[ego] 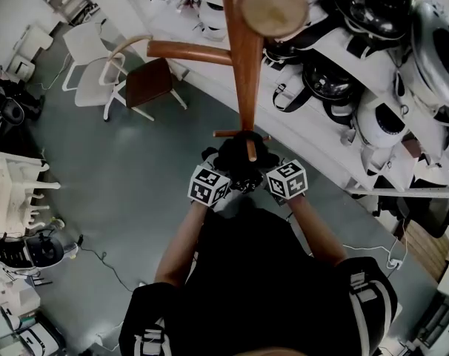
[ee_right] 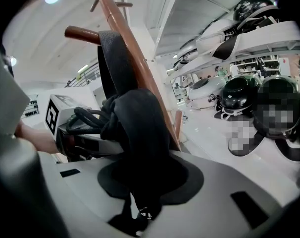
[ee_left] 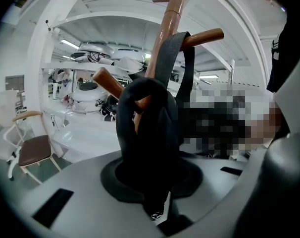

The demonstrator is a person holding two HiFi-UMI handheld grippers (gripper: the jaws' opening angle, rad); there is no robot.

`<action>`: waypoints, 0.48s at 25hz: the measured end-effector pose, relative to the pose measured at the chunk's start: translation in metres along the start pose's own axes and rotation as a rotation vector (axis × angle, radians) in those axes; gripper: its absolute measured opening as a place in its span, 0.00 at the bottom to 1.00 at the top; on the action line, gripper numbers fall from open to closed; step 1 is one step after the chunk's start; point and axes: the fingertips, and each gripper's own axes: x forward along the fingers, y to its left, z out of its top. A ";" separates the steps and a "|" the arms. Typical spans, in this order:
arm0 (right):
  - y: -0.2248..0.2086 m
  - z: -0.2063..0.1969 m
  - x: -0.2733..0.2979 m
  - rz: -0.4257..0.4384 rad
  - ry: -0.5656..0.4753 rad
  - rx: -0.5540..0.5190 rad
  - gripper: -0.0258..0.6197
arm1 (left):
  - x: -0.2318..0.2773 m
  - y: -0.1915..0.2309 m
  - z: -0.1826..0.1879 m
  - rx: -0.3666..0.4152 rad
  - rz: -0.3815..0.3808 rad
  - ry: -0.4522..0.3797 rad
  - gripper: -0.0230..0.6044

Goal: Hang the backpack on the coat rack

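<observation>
The wooden coat rack pole (ego: 247,73) rises in front of me, with a short peg (ego: 248,134) just above my hands. Both grippers hold the top of the black backpack (ego: 235,156) against the pole, and its body hangs dark between my arms. My left gripper (ego: 228,173) is shut on bunched black fabric (ee_left: 145,123). A grey strap (ee_left: 167,53) loops over a peg (ee_left: 204,37). My right gripper (ego: 265,170) is shut on the same black bundle (ee_right: 140,128), and there the strap (ee_right: 113,63) lies over a peg (ee_right: 80,33) on the pole (ee_right: 132,53).
A brown-seated chair (ego: 147,80) and a white chair (ego: 91,61) stand on the grey floor behind the rack at left. White shelves (ego: 336,139) with black and white helmets run along the right. Cables and white equipment (ego: 17,191) lie at the left.
</observation>
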 end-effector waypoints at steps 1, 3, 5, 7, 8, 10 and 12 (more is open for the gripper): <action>-0.001 -0.001 0.000 0.001 0.003 0.000 0.23 | 0.001 0.000 -0.001 0.000 0.001 0.003 0.17; -0.002 -0.003 0.001 0.001 0.010 0.004 0.23 | 0.003 0.000 -0.002 0.004 0.003 0.013 0.17; -0.004 -0.004 0.003 0.001 0.016 0.009 0.23 | 0.004 0.002 -0.004 0.008 0.004 0.024 0.17; -0.005 -0.005 0.005 0.001 0.018 0.021 0.23 | 0.006 0.004 -0.005 0.009 0.002 0.031 0.17; -0.006 -0.005 0.005 0.001 0.017 0.030 0.23 | 0.007 0.004 -0.005 0.008 0.000 0.033 0.17; -0.006 -0.005 0.005 -0.001 0.014 0.045 0.23 | 0.008 0.005 -0.005 0.009 -0.002 0.038 0.17; -0.007 -0.005 0.006 -0.004 0.015 0.047 0.23 | 0.010 0.006 -0.005 0.013 -0.001 0.043 0.18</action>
